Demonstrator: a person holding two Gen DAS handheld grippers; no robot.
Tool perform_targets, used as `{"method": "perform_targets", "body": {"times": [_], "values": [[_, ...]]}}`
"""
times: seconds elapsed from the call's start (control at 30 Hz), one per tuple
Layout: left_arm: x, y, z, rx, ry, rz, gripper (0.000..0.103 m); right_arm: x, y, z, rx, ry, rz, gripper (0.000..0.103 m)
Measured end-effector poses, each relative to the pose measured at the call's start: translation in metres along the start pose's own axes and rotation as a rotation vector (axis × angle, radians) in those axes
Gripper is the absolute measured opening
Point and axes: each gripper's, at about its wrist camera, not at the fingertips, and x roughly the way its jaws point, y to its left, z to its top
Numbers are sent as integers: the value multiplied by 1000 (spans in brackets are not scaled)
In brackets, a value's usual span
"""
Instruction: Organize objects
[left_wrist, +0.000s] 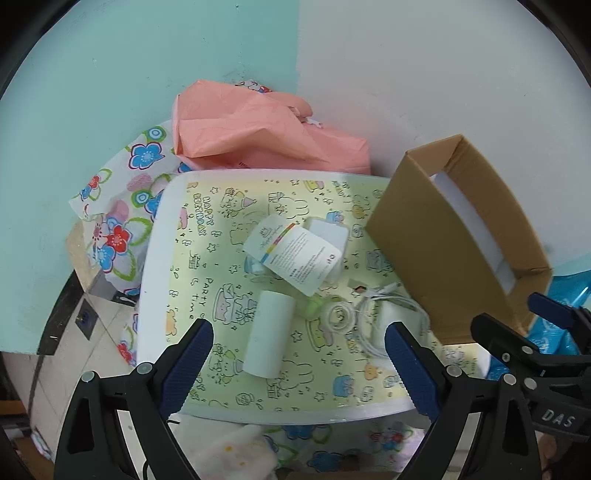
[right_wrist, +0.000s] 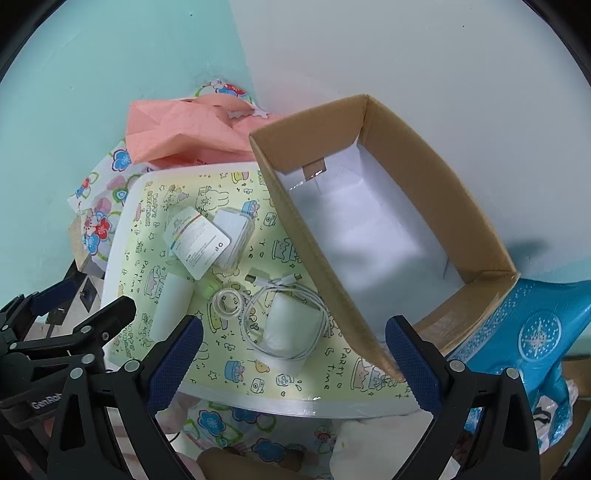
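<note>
Two hand-held grippers hang over a small worktop (left_wrist: 155, 258) covered in a yellow birthday-print sheet, both with blue-padded fingers spread wide and nothing between them. The left hand-held gripper (left_wrist: 299, 360) is above the near edge, and a white cylinder (left_wrist: 269, 334) lies just ahead of the gap between its fingers, nearer the left finger (left_wrist: 188, 363). Beyond the cylinder sits a white packet with a rainbow-striped label (left_wrist: 295, 251), resting on a clear case of white cards (left_wrist: 328, 230). A small green object (left_wrist: 314, 306) and a clear tape ring (left_wrist: 339, 317) lie beside the cylinder's far end. The right hand-held gripper (right_wrist: 295, 360) hovers over the front right part of the worktop; a coiled white cable (right_wrist: 284, 317) draped over a white pouch (right_wrist: 282, 332) lies just ahead, between its fingers. An open cardboard box (right_wrist: 406, 155), white inside, stands tilted to the right with its lower edge on the worktop. A pink bag (left_wrist: 258, 133) lies behind, floral cloth (left_wrist: 118, 221) to the left, a blue bag (right_wrist: 535, 332) at right.
</note>
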Motion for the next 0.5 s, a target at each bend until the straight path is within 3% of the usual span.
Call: {"method": "perform_targets", "body": {"times": [0.5], "values": [[-25, -11, -3, 16, -44, 64, 96, -14, -4, -5, 78, -2, -51, 101]]}}
